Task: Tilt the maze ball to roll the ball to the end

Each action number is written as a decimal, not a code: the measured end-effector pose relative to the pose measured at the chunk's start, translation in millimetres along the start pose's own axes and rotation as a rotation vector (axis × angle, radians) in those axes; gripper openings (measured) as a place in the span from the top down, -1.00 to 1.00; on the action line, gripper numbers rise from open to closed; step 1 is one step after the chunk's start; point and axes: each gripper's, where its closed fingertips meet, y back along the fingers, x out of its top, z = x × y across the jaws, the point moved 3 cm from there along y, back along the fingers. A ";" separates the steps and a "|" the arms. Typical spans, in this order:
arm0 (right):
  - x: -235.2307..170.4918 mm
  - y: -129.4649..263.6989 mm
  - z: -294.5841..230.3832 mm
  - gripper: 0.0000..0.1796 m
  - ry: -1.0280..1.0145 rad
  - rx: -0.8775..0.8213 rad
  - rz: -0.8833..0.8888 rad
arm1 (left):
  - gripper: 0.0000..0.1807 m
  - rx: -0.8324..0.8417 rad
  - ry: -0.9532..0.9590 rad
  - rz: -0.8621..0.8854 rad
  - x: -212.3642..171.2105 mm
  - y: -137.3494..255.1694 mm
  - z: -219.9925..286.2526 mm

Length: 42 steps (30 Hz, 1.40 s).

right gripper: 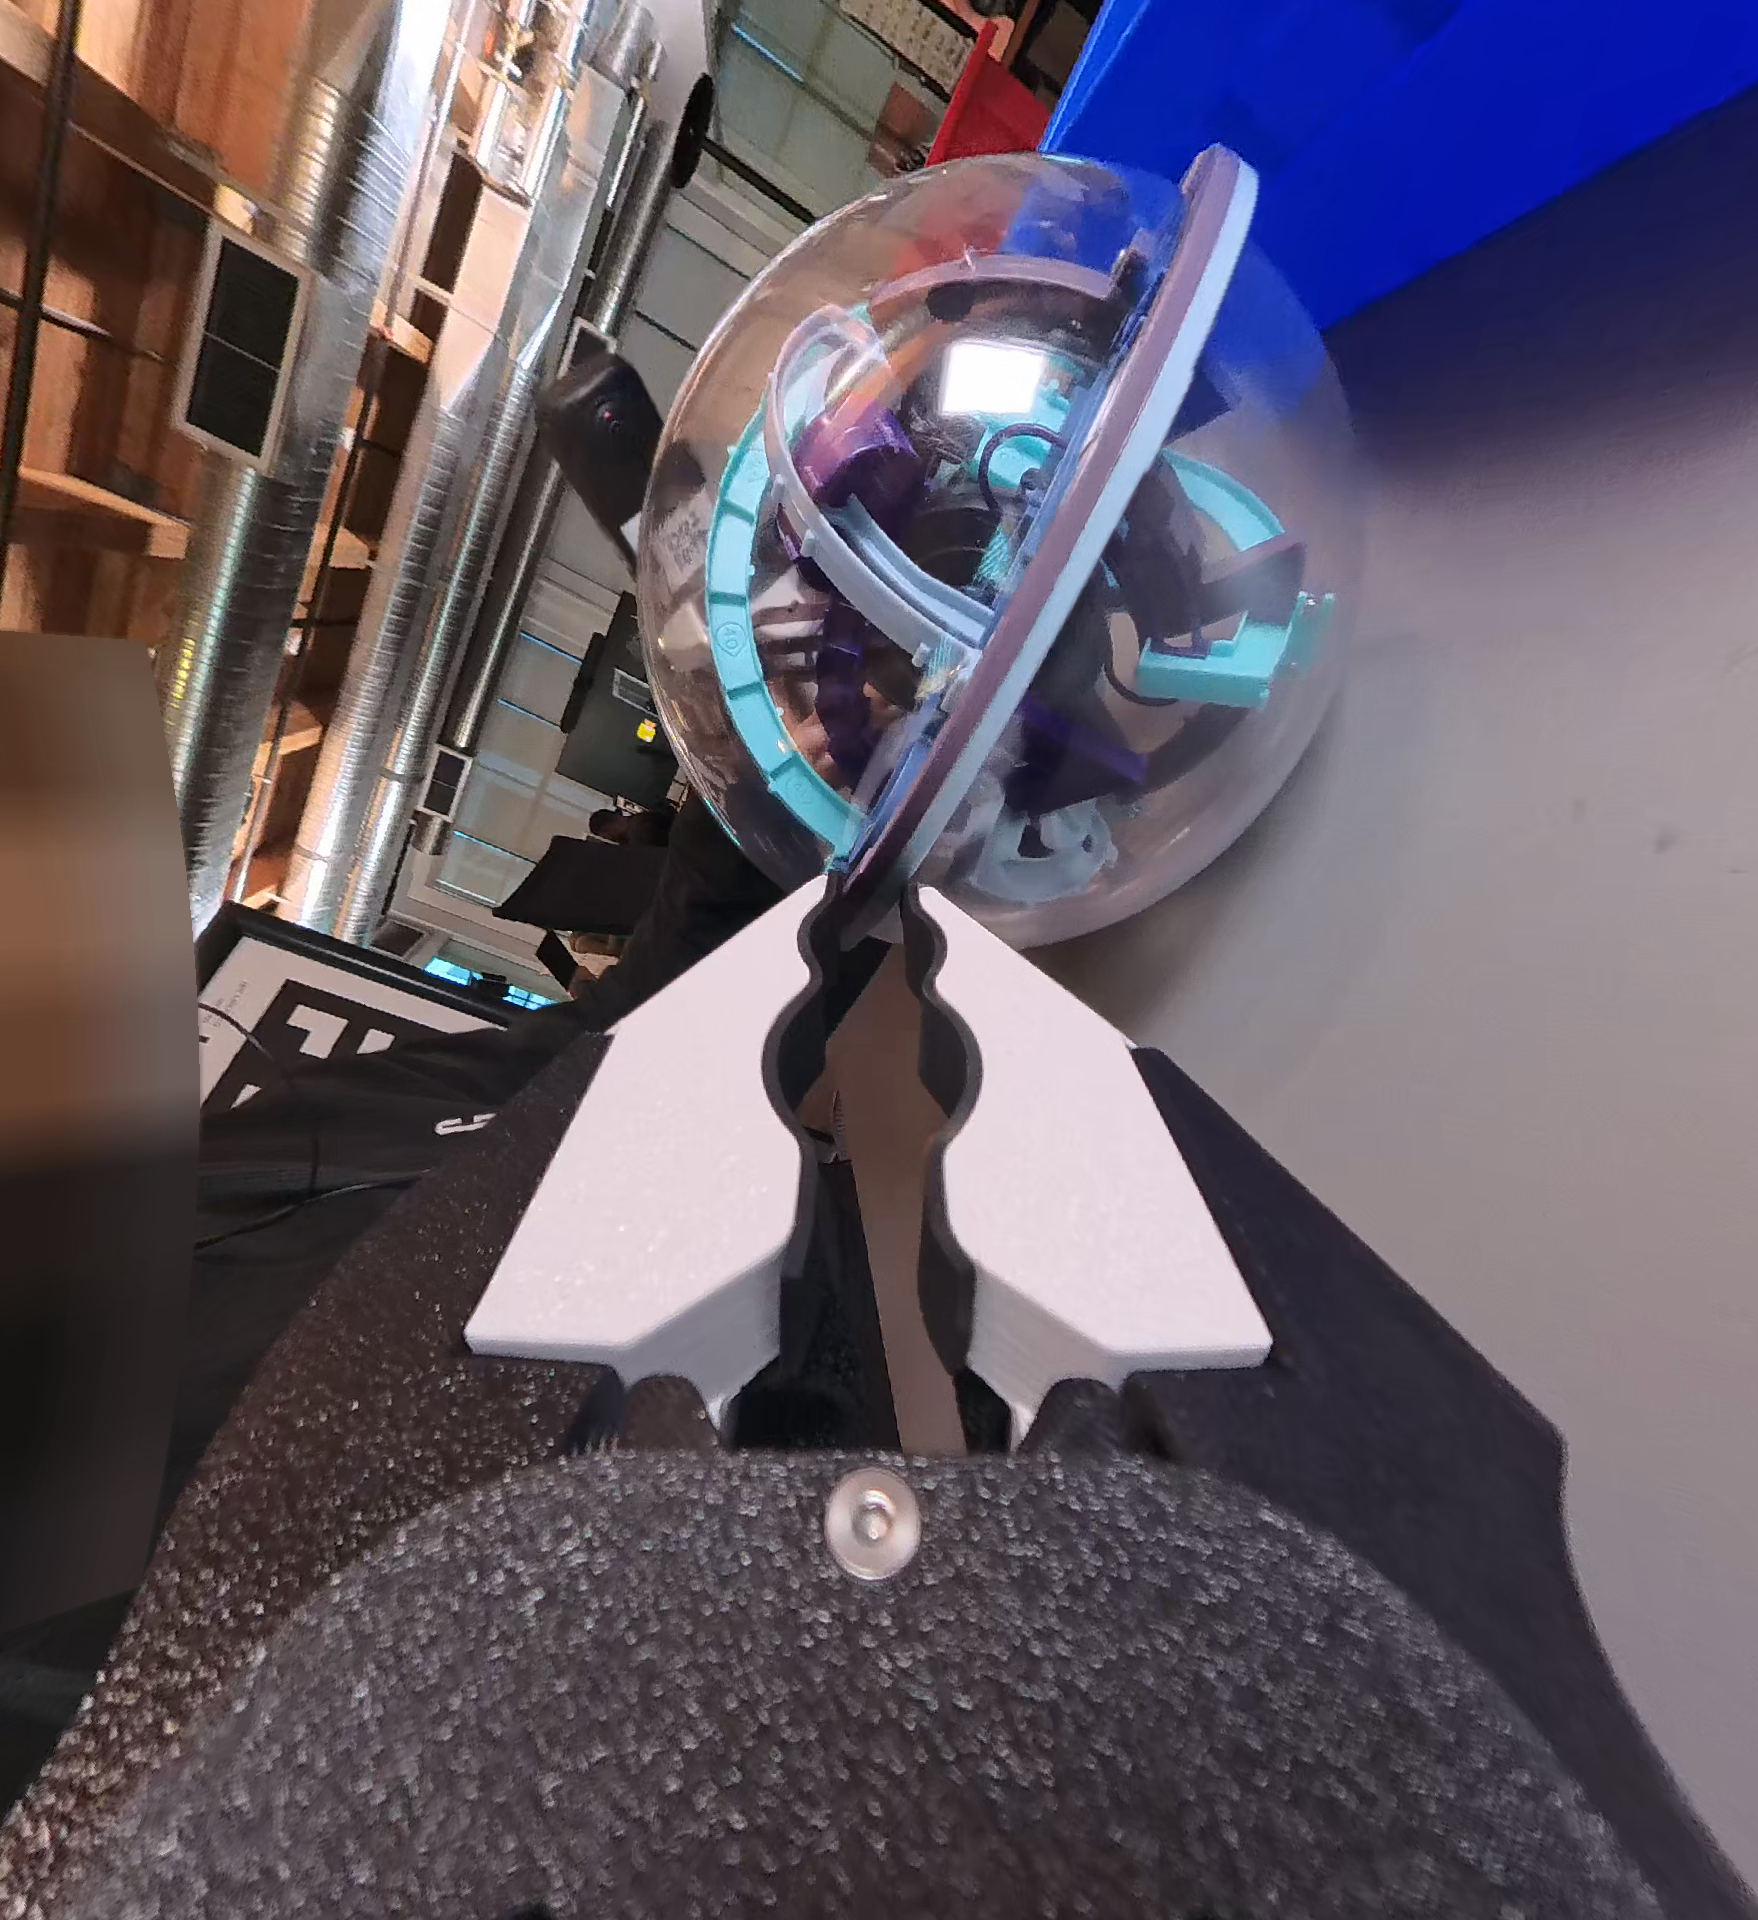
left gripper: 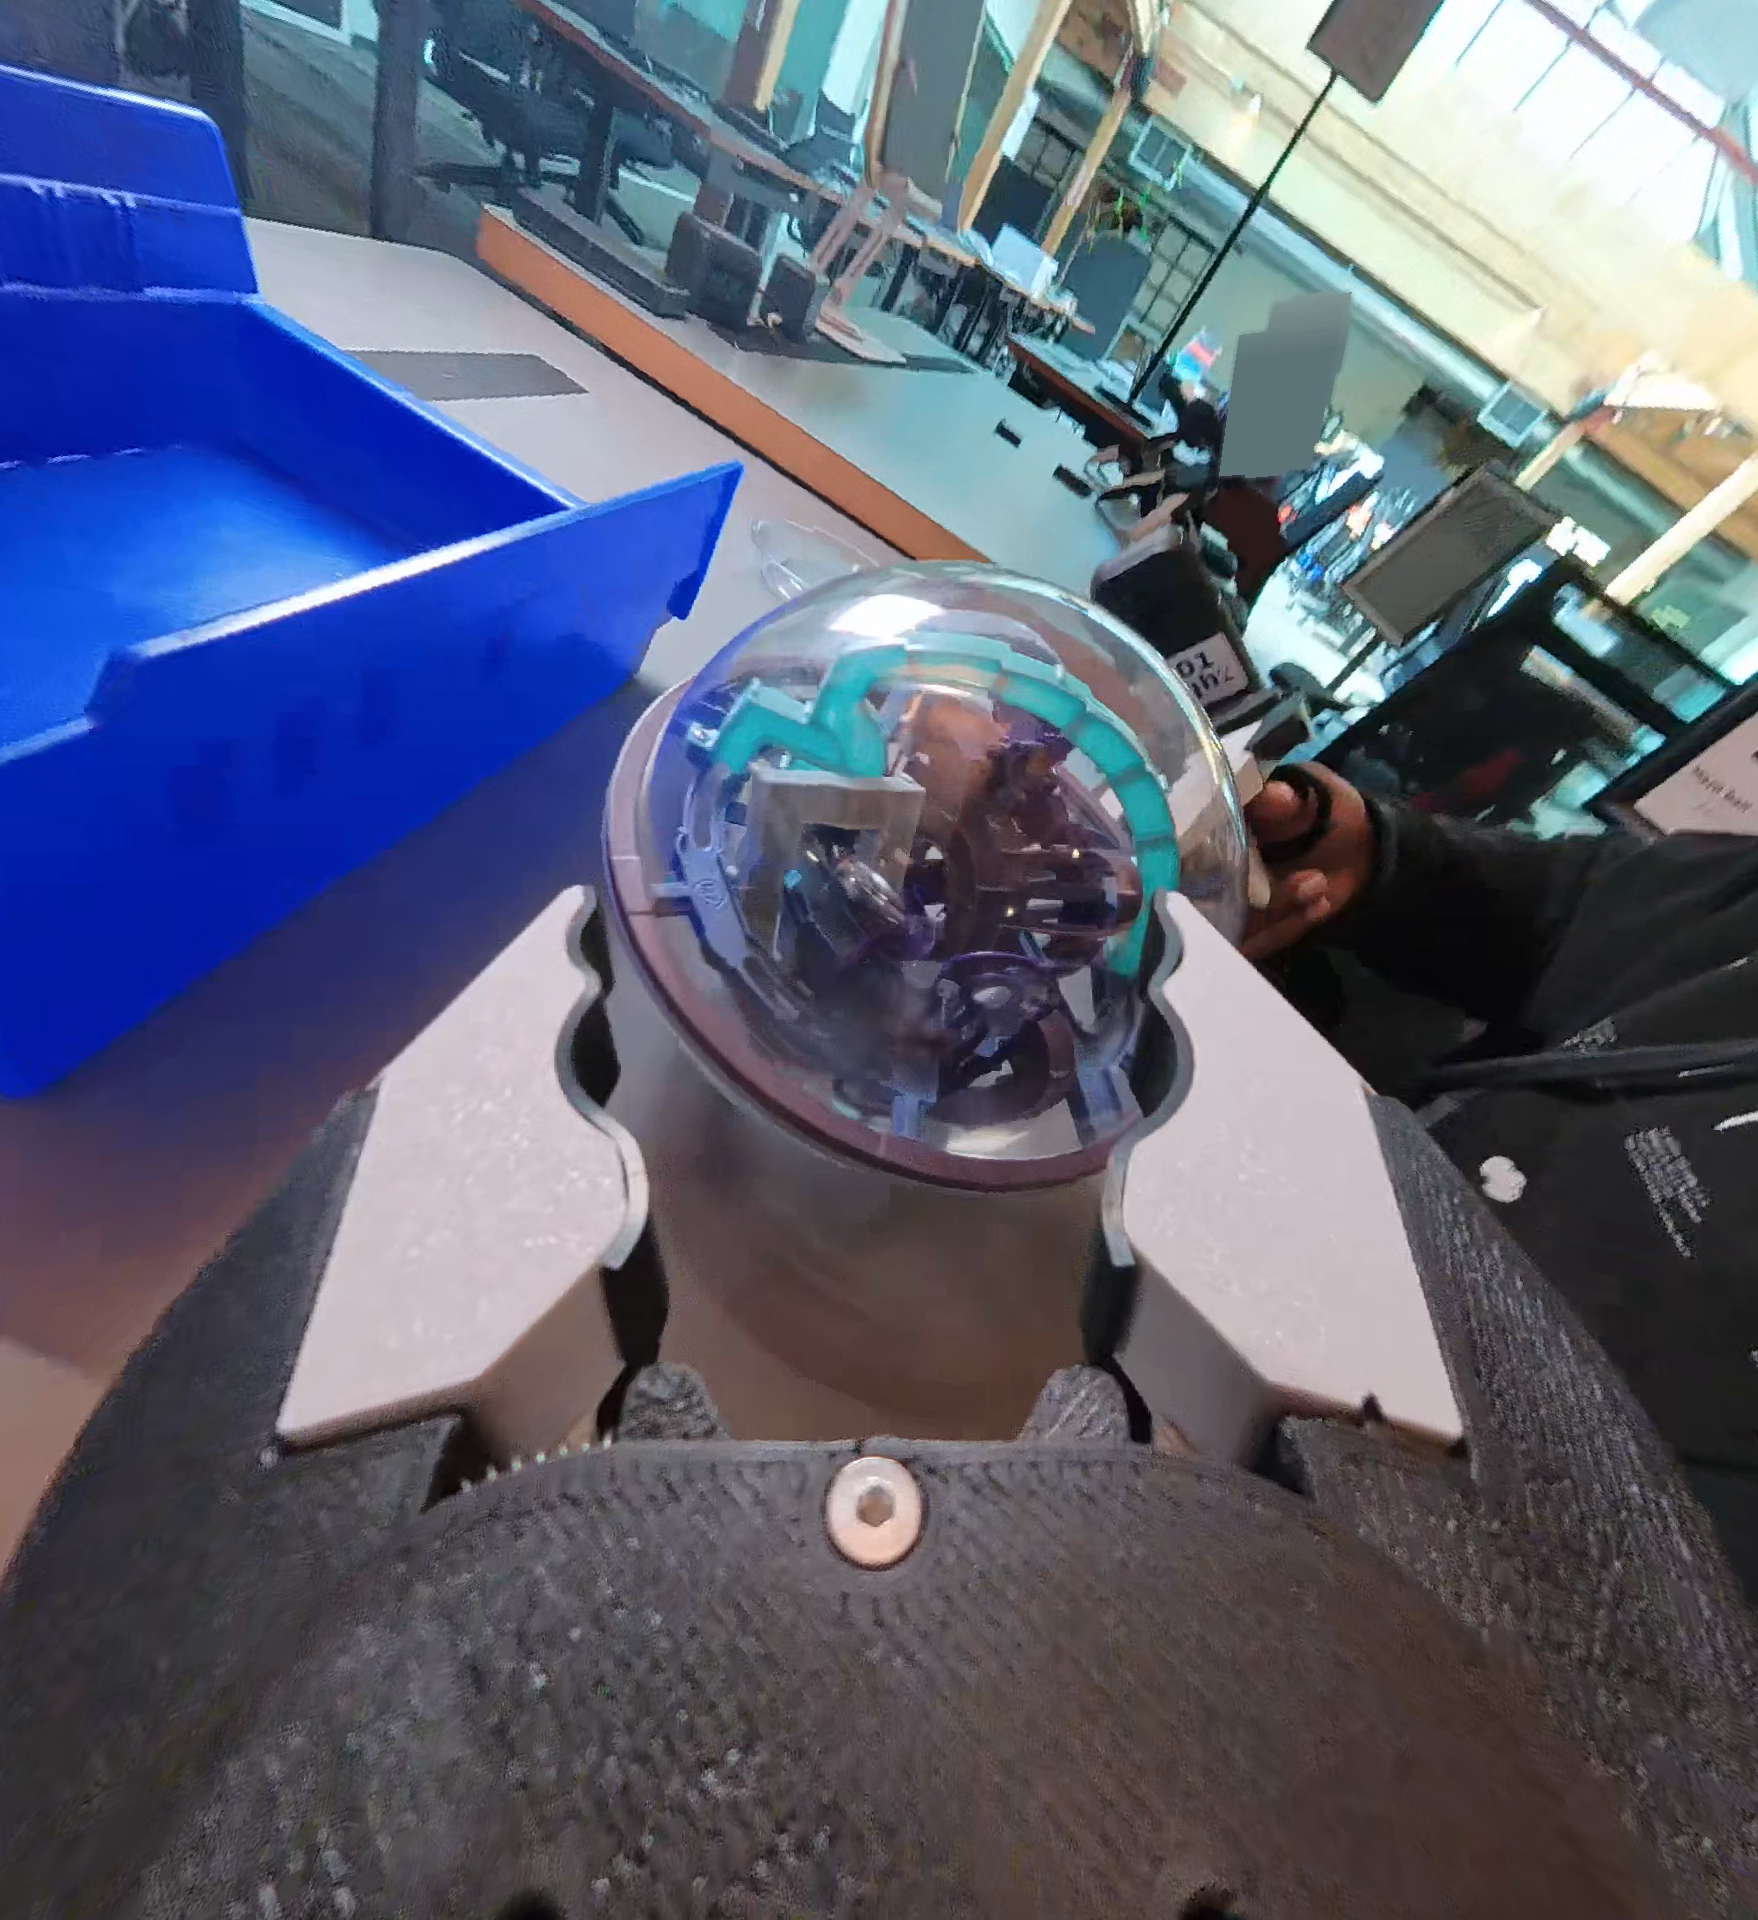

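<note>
The maze ball (left gripper: 922,862) is a clear sphere with teal, purple and grey tracks and a purple ring around its middle. It sits tilted on the grey table (left gripper: 75,1247). My left gripper (left gripper: 870,935) has its jaws spread wide, with the fingertips (left gripper: 1181,966) against the ball's two sides. In the right wrist view my right gripper (right gripper: 864,920) is nearly closed and pinches the ring's edge at the bottom of the maze ball (right gripper: 989,540). I cannot pick out the small ball inside.
A large blue bin (left gripper: 231,644) stands on the table just left of the ball and shows in the right wrist view (right gripper: 1477,156). A person's hand (left gripper: 1290,862) holds the right gripper behind the ball. Clear glasses (left gripper: 802,561) lie beyond it. The table edge runs close behind.
</note>
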 end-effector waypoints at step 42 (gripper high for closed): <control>17.1 10.6 1.6 0.90 0.224 -0.178 -0.002 | -0.20 0.207 -0.371 -0.150 -1.4 -25.1 36.8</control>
